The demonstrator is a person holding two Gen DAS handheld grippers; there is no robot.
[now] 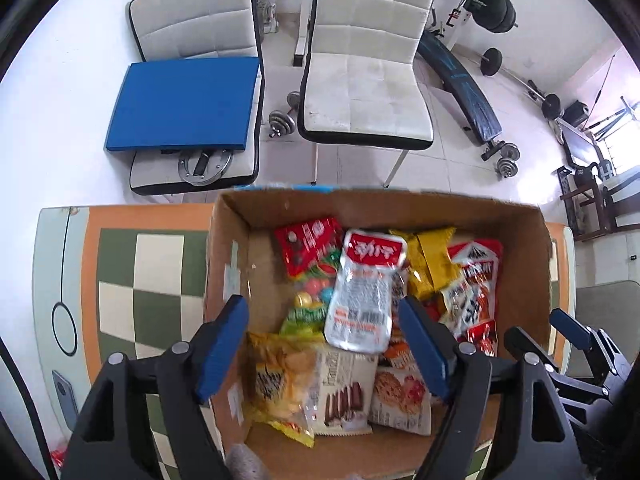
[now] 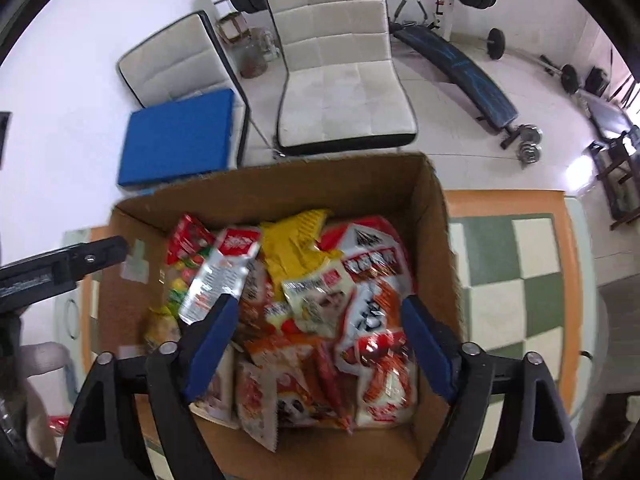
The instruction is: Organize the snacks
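An open cardboard box [image 1: 520,248] [image 2: 436,216] on the table holds several snack packets. A silver packet with a red top [image 1: 362,292] [image 2: 218,276] lies on the pile, beside a yellow packet [image 1: 430,260] [image 2: 296,248] and a red and white bag [image 1: 476,280] [image 2: 372,276]. My left gripper [image 1: 322,350] is open and empty above the box's near left part, over a chips bag [image 1: 280,384] and a wafer pack [image 1: 344,392]. My right gripper [image 2: 318,344] is open and empty above the box's near side. The left gripper also shows at the left edge of the right wrist view [image 2: 60,264].
The box stands on a table with a green and cream checked cloth [image 1: 132,280] [image 2: 532,264]. Beyond the table are two white chairs [image 1: 368,80] [image 2: 340,88], one with a blue cushion [image 1: 184,104], and gym weights and a bench [image 1: 460,88] on the floor.
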